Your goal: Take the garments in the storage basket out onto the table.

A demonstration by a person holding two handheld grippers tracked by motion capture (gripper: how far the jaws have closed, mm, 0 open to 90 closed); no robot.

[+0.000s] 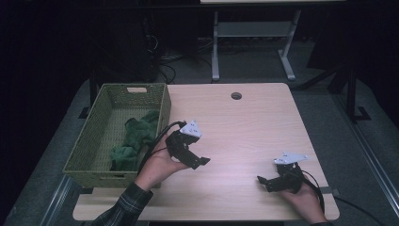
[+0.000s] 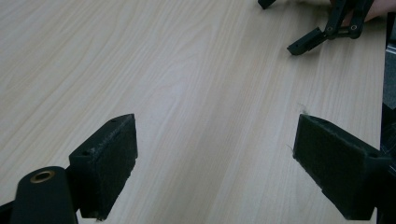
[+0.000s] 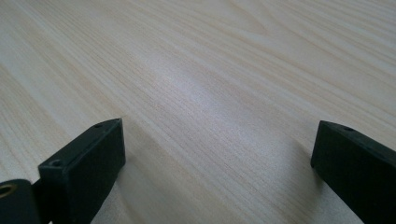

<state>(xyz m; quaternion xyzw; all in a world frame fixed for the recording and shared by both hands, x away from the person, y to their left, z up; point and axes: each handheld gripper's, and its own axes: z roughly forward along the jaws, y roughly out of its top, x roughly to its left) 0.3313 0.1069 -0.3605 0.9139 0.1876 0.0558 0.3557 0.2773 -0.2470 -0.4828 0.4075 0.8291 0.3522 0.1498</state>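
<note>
My left gripper (image 1: 200, 162) hovers just right of the woven basket (image 1: 89, 141), held in a hand with a plaid sleeve. It is open, and in the left gripper view (image 2: 215, 163) only bare wood lies between its jaws. My right gripper (image 1: 263, 182) rests low near the table's front right, also open, its jaws (image 3: 217, 168) wide apart over bare tabletop. A green cloth (image 1: 134, 139) lies crumpled inside the basket. The right gripper's black jaws (image 2: 322, 35) appear at the top of the left gripper view.
The light wooden table (image 1: 244, 122) has a round cable hole (image 1: 236, 96) near its far edge. The basket fills the table's left side. Beyond the table stand a grey desk frame (image 1: 254, 42) and cables on a dark floor.
</note>
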